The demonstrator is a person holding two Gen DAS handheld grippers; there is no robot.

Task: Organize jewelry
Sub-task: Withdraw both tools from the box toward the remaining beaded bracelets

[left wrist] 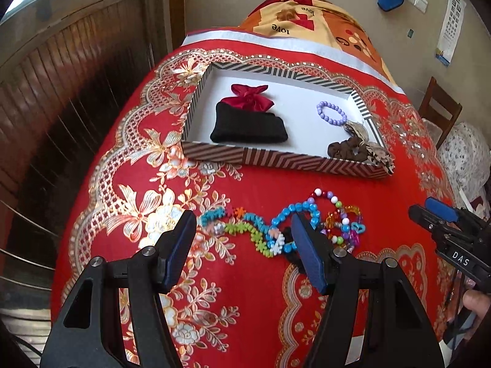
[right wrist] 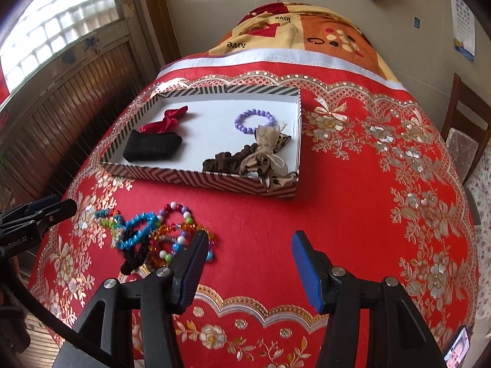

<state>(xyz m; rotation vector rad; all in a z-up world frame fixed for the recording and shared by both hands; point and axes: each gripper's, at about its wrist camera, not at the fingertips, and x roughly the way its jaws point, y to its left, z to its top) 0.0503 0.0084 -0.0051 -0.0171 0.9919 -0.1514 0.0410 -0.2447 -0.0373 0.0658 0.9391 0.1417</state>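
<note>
Tray (left wrist: 214,151) on red cloth (left wrist: 260,291): black pouch (left wrist: 248,125), purple bracelet (left wrist: 333,113), scrunchie (left wrist: 348,150) inside; bead pile (left wrist: 294,227) just before tray; left gripper (left wrist: 244,245) wide over pile; right gripper (right wrist: 248,263) wide, beside pile.

The table was covered by a red cloth (left wrist: 260,190) of smooth weave, printed with shiny gold flowers, and on it a cardboard box (right wrist: 196,178) was seen, matt white inside and striped on its paper walls. In the box a matt black knitted pouch (left wrist: 248,125), a satiny red bow (left wrist: 250,98), glossy purple beads (left wrist: 333,113) and a soft brown fabric scrunchie (right wrist: 227,161) were held, while glossy plastic beads (left wrist: 288,224) in many colours were heaped on the cloth. The left gripper (left wrist: 244,245) and the right gripper (right wrist: 250,263) were made of matt black plastic with bright metal pins and blue rubbery pads (right wrist: 303,270), and the wall panelling (left wrist: 61,70) was of dark ribbed wood.
</note>
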